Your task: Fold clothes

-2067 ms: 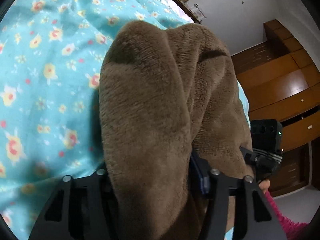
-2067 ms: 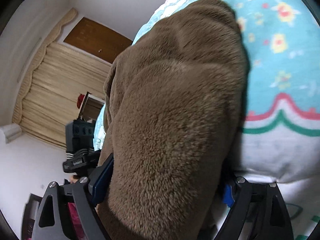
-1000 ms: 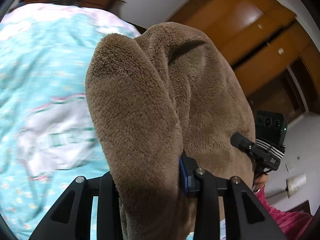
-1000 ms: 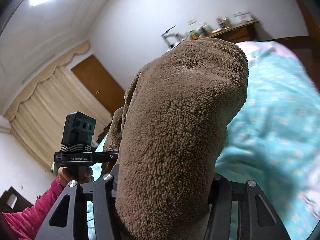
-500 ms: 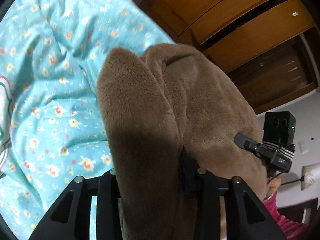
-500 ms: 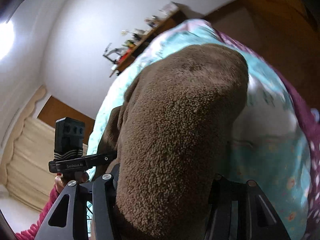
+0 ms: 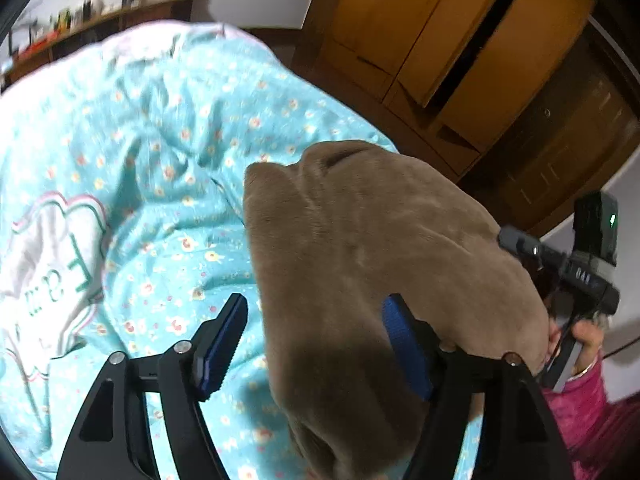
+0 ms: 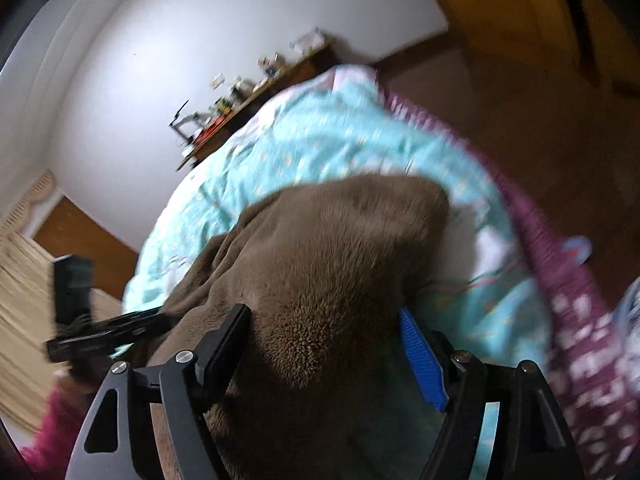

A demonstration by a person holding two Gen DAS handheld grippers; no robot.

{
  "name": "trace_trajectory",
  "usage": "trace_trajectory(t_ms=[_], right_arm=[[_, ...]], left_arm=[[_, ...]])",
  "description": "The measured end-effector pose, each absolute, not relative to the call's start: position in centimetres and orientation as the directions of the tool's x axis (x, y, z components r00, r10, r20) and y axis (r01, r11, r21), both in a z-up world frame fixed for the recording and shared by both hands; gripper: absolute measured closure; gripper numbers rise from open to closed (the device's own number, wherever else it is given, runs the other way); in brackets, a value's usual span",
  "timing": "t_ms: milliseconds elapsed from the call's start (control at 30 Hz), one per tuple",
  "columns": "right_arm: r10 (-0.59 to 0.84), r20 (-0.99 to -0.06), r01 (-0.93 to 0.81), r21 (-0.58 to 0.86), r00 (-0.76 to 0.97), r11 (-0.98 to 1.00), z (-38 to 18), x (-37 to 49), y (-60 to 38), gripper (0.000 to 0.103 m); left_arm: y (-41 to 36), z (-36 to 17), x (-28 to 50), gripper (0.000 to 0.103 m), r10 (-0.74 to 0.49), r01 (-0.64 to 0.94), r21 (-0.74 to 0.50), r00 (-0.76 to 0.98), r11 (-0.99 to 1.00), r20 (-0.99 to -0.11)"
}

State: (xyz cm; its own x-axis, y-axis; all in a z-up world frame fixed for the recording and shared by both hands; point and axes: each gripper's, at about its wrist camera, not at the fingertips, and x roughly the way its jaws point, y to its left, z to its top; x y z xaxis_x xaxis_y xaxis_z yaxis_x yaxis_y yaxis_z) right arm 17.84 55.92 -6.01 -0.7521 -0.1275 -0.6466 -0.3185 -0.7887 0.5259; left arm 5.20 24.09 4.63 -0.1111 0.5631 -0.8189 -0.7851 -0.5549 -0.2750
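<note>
A brown fleece garment (image 7: 380, 240) lies bunched on the turquoise flowered quilt (image 7: 160, 140). My left gripper (image 7: 316, 304) stands open. The fleece fills the right half of its gap and drapes over the right finger (image 7: 404, 344), while the left finger (image 7: 224, 336) is bare over the quilt. In the right wrist view the same brown fleece (image 8: 328, 248) fills the gap of my right gripper (image 8: 324, 312), whose jaws are spread wide with a blue pad (image 8: 420, 356) showing. The view is blurred.
A hand in a pink sleeve (image 7: 592, 392) holds the right gripper's body (image 7: 580, 264). Wooden wardrobe doors (image 7: 460, 40) stand behind the bed. A cluttered shelf (image 8: 248, 92) runs along the white wall. A purple patterned sheet (image 8: 560, 280) edges the quilt.
Both grippers have opened off the brown fleece, and their blue pads now show. The fleece has dropped from held up in the air onto the quilt.
</note>
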Motion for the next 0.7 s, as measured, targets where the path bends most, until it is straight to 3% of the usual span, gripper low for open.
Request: trace_trajectory(t_ms=[67,167,267,400,700], right_arm=[[-0.062,-0.641,-0.331,0.474,-0.765,-0.816,-4.5,17.8,55.3,0.027],[-0.065,-0.635,-0.291,0.438,-0.769,-0.85,-2.8,17.5,52.6,0.027],[-0.022,-0.654,-0.262,0.334,-0.756,-0.905,-2.5,19.0,50.4,0.026],[0.049,-0.69,-0.262,0.209,-0.723,-0.942,-4.2,18.6,48.5,0.024],[0.08,-0.772,-0.267,0.119,-0.63,-0.956,-9.4,17.8,48.1,0.02]], left_arm=[[28.3,2.2,0.5,0.027,0.543,-0.804,-0.23,-0.134,-0.549,-0.829],[29.1,1.5,1.3,0.027,0.503,-0.815,-0.16,-0.178,-0.557,-0.846],[28.6,1.5,0.9,0.025,0.494,-0.783,-0.181,-0.178,-0.595,-0.851],[29.6,-1.5,-0.9,0.021,0.49,-0.746,-0.202,-0.187,-0.635,-0.851],[29.9,-2.8,-0.3,0.012,0.423,-0.731,-0.082,-0.295,-0.677,-0.857]])
